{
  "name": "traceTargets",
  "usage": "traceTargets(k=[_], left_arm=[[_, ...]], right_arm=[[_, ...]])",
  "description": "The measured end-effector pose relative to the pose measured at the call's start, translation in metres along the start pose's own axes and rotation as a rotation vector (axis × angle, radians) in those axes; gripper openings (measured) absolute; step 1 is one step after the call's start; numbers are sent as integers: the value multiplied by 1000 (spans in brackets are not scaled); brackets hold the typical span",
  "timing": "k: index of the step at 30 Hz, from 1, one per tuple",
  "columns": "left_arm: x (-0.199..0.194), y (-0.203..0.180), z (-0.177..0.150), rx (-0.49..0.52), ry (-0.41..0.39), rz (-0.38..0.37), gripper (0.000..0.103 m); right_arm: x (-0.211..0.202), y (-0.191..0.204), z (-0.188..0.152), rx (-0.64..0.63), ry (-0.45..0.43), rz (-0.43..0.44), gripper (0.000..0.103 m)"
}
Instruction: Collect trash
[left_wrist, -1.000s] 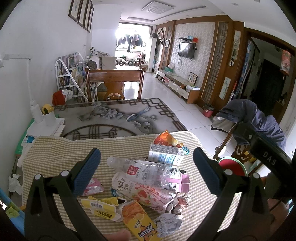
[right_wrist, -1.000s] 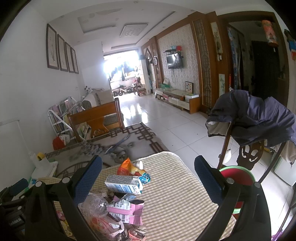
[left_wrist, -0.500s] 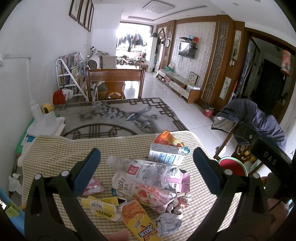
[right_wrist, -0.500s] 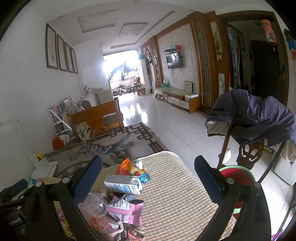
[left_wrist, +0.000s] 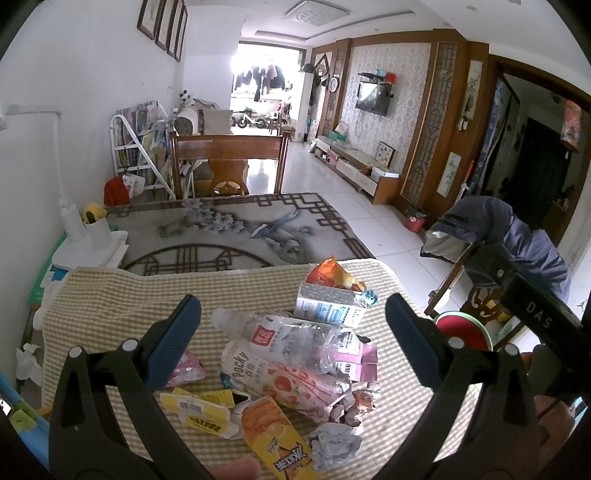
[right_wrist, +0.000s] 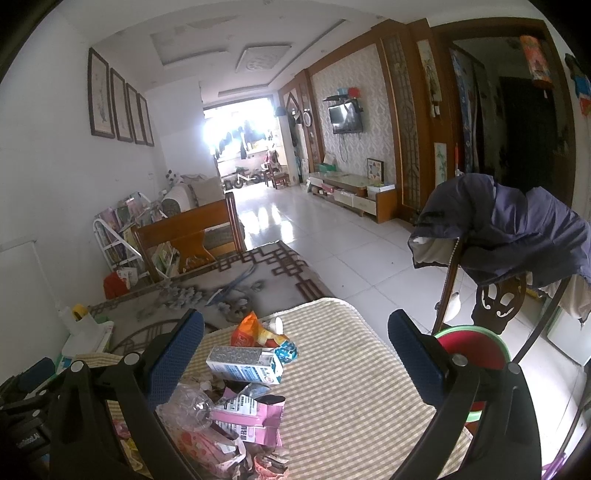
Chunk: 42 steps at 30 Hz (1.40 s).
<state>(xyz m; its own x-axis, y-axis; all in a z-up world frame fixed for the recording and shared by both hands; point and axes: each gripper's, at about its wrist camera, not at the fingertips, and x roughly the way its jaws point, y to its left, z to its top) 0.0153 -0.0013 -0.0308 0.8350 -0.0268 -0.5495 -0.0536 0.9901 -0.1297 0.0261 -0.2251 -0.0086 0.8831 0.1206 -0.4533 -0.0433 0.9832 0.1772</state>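
A heap of trash lies on a checked cloth (left_wrist: 110, 299) over the table. It holds a crushed clear bottle (left_wrist: 291, 336), a pink Pocky bag (left_wrist: 280, 380), a white-blue milk carton (left_wrist: 327, 308), an orange snack bag (left_wrist: 328, 275), a yellow-orange juice carton (left_wrist: 275, 439), yellow wrappers (left_wrist: 201, 408) and crumpled paper (left_wrist: 334, 445). My left gripper (left_wrist: 293, 328) is open and empty above the heap. My right gripper (right_wrist: 295, 341) is open and empty, to the right of the heap; the carton (right_wrist: 243, 365) and a pink wrapper (right_wrist: 247, 415) lie below it.
A red basin with a green rim (right_wrist: 476, 354) sits on a chair at the table's right edge, under a dark jacket (right_wrist: 517, 236). A white lamp base (left_wrist: 88, 240) stands at the far left. A wooden chair (left_wrist: 229, 162) stands beyond the table.
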Motion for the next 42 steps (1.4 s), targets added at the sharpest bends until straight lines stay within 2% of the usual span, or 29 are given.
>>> traceTargets(k=[6,11,17,18,23,28,29,31,33,34,35,37,39,42], left_arm=[[11,13,-14,9,34,-17,98],[20,62,-33,-54,113,79,98],[25,129,-63,-167,193,282,98],[29,139,-69,-189,219,298,98],[55,174,-85,-352,362,190,98],[89,190,-91,-468,446,158,95],[97,192,-93,-477,468,157,93],[113,193,-99,-494,523,146,75],[121,194,-103,-504,545,143,63],[120,192,-103,-478,536,166,48],[122,194,-102,-467,534,167,39],[121,196,-103,-482,540,128,1],[118,203,-102,-505,533,100,0],[104,200,-97,-476,481,107,0]], right_arm=[[2,-2,-6,-12,20,4,96],[7,-2,-16,-17,56,5,96],[20,7,-24,-29,121,28,96],[22,10,-26,-37,134,34,96],[32,20,-28,-68,177,66,96],[41,33,-30,-116,230,113,96],[43,35,-30,-128,242,122,96],[51,45,-31,-173,287,161,96],[60,55,-34,-216,330,194,96],[64,61,-37,-242,352,213,96],[69,67,-39,-262,373,231,96],[77,74,-43,-278,409,259,96],[83,80,-44,-274,452,299,96],[80,97,-49,-297,488,391,96]])
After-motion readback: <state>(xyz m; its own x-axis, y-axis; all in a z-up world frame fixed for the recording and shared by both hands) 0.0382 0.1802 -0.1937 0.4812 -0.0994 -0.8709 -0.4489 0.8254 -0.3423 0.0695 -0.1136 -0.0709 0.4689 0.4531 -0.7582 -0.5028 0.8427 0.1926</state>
